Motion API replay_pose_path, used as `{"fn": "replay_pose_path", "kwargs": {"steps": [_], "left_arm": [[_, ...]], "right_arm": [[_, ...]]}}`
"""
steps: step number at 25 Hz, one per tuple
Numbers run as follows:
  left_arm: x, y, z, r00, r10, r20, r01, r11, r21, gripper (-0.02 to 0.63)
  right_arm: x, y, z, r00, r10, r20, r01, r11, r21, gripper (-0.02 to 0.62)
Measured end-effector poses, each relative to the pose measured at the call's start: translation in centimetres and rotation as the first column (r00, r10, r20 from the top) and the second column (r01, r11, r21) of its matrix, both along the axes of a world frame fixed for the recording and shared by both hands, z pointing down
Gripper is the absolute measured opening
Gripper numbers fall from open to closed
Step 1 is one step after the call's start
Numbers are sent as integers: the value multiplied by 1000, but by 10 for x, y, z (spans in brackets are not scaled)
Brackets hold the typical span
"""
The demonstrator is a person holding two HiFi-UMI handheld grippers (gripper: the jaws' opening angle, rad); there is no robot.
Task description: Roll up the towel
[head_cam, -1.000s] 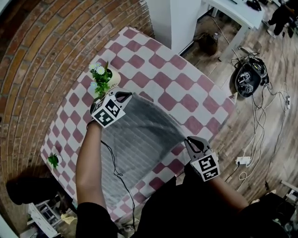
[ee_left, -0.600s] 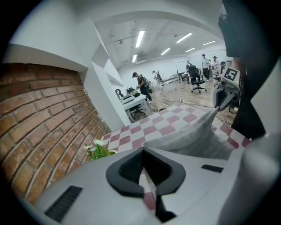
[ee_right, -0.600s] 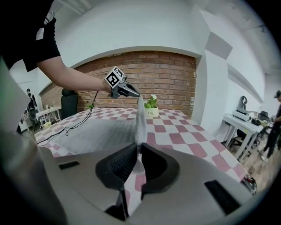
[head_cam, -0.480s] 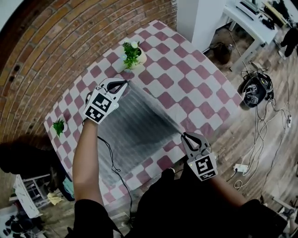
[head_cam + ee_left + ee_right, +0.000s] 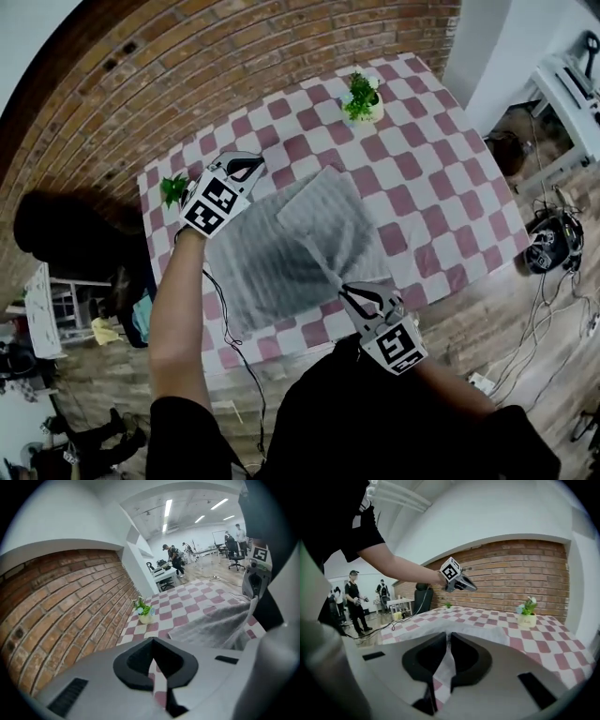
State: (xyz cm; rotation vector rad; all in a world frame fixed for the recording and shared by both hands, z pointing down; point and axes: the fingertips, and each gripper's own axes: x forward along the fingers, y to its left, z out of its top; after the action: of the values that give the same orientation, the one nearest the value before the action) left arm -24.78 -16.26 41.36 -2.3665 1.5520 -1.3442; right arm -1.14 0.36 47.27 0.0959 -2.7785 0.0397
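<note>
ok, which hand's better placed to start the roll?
Probably right: the right tool is shut on the towel at its corner; the left tool is shut, empty, raised off the table.

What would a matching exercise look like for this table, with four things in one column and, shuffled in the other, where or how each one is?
Column one:
1. towel
2. flower pot
3. small green plant
4. right tool

Column two:
A. near the far edge of the table
B. shut on a towel corner
C. grey, lying across the middle of the table
D. by the table's left edge in the head view

Pairs: 1-C, 2-A, 3-D, 4-B.
</note>
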Motion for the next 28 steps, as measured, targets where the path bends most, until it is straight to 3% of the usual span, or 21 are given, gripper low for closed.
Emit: {"fn": "replay_pose_path", "kwargs": {"steps": [4, 7, 9, 11, 14, 15, 18, 22, 24, 26, 28], "left_arm": [[-19, 30, 26, 997, -36, -65, 34, 999, -29, -5], [-1, 54, 69, 997, 63, -33, -66, 992, -107, -2], [12, 71, 105, 985, 165, 48, -153, 969, -193, 0], [15, 85, 139, 957, 257, 135, -213, 937, -276, 3], [12, 95, 173, 910, 361, 202, -271, 890, -368, 123], [10, 96, 180, 889, 397, 229, -290, 873, -392, 153], [6, 94, 196, 794, 520, 315, -356, 817, -453, 150], [16, 90, 211, 609, 691, 390, -462, 709, -533, 127], [17, 89, 221, 533, 746, 398, -481, 655, -583, 133], [18, 88, 226, 500, 779, 378, -485, 614, -623, 137], [18, 88, 228, 496, 800, 338, -482, 578, -659, 133]], "right_arm": [[-25, 32, 15, 995, -95, -30, 94, 995, -35, 32], [-16, 36, 35, 993, -68, -97, 62, 996, -63, 32], [-7, 34, 48, 991, -30, -133, 21, 998, -63, 32], [-2, 32, 58, 987, 6, -159, -15, 998, -53, 32], [2, 32, 65, 982, 51, -183, -58, 998, -33, 32], [2, 32, 66, 980, 62, -188, -67, 997, -23, 32], [0, 31, 66, 977, 91, -194, -95, 995, -11, 32], [-2, 33, 67, 973, 125, -196, -131, 991, -18, 32], [-3, 34, 67, 971, 135, -198, -142, 990, -22, 32], [-2, 35, 67, 969, 144, -201, -152, 988, -23, 32], [-2, 35, 67, 967, 151, -204, -159, 987, -24, 32]]}}
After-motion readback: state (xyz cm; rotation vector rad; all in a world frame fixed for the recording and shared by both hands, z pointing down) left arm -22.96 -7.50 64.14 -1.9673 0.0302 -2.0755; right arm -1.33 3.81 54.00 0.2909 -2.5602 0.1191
